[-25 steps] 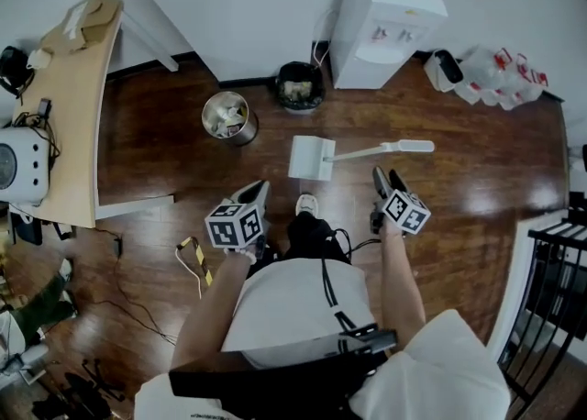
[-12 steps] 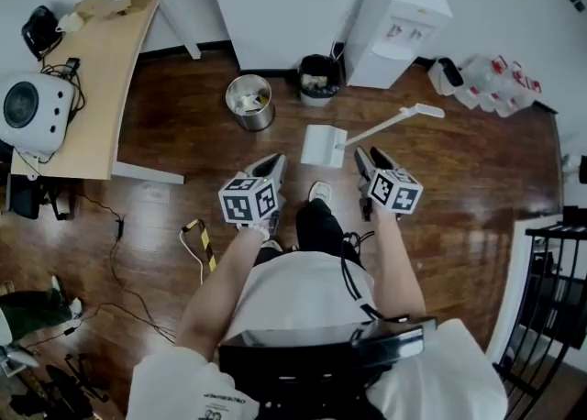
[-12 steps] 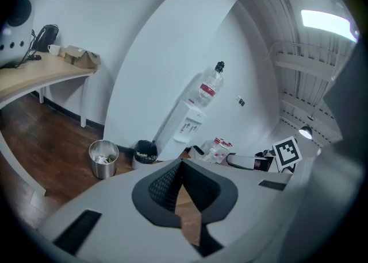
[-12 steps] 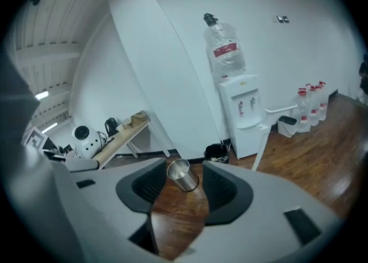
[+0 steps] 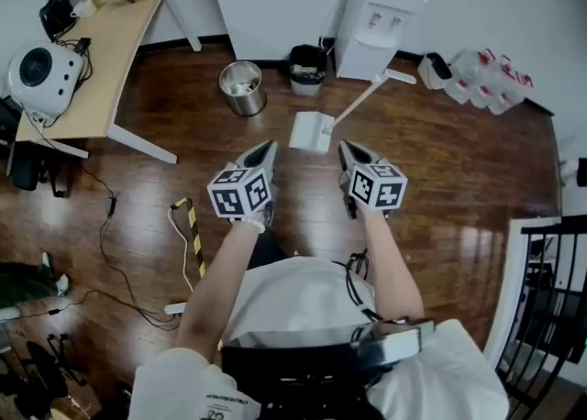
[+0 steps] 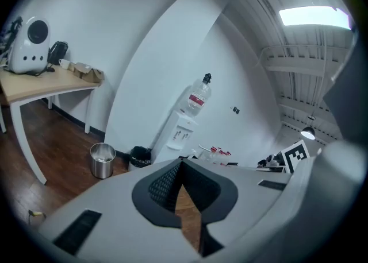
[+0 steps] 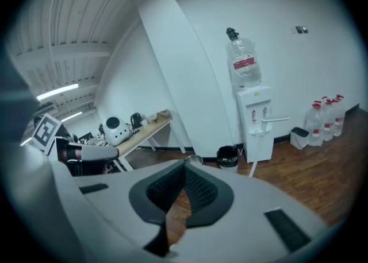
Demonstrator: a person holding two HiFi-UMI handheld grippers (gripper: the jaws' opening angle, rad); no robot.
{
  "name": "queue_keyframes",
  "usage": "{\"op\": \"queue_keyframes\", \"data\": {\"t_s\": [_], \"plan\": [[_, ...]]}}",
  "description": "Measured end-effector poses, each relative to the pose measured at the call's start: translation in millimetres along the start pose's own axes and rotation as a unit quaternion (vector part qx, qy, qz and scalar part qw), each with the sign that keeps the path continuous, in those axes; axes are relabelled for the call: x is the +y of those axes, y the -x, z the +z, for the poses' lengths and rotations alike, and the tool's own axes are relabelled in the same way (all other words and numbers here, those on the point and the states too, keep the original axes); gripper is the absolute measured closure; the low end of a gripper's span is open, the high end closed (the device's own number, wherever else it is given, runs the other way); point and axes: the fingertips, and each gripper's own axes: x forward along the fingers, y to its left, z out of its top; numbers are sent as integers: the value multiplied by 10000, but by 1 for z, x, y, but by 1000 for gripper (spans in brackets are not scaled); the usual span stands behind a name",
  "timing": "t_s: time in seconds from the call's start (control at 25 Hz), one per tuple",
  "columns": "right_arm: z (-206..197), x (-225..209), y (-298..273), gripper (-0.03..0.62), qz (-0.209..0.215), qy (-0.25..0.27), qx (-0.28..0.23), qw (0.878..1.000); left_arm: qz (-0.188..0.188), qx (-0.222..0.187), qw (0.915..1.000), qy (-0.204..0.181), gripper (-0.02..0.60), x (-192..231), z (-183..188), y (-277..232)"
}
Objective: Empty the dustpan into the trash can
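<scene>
**Dustpan not yet picked up, both grippers empty**

Both grippers are in the air, short of the water dispenser [image 5: 374,24]. The left gripper [image 5: 266,149] has its jaws together on nothing. The right gripper [image 5: 347,149] has just been closing its jaws, and they now meet with nothing between them. The white dustpan [image 5: 310,131] sits on the floor [image 5: 440,161] in front of the dispenser. Its long handle [image 5: 367,97] slants up toward the dispenser's base. Neither gripper touches it.

The step in hand looks like the reach for the handle. The right gripper is nearer the handle and would need to reopen before it can clamp. Best to grip well up the handle and keep the pan level on the lift so nothing spills. I can't tell what's in the pan.

There are two bins. The black bin [image 5: 306,70] is just beside the dispenser on its left, and the steel can [image 5: 242,88] is further left of the dispenser. Both hold rubbish, and the task doesn't say which to use.

The floor is dark glossy wood and could be slippery. Water bottles [image 5: 486,79] cluster to the right of the dispenser. A desk [image 5: 101,51] stands well to its left. Loose cables [image 5: 105,216] lie on the floor, well away from the dispenser and off the path to the bins.
</scene>
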Motion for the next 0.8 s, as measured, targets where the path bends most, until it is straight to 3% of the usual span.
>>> {"op": "queue_keyframes", "data": {"t_s": [0.2,0.44,0.8], "plan": [[-23,6,73,594,536,230,7,9983,281,-225,9992,196,581,-64,-58,31],[-53,6,141,594,663,441,-55,9968,474,-131,9985,231,581,-120,-124,67],[-88,31,173,592,914,271,-55,9954,535,-325,9979,186,581,-141,-142,119]]}}
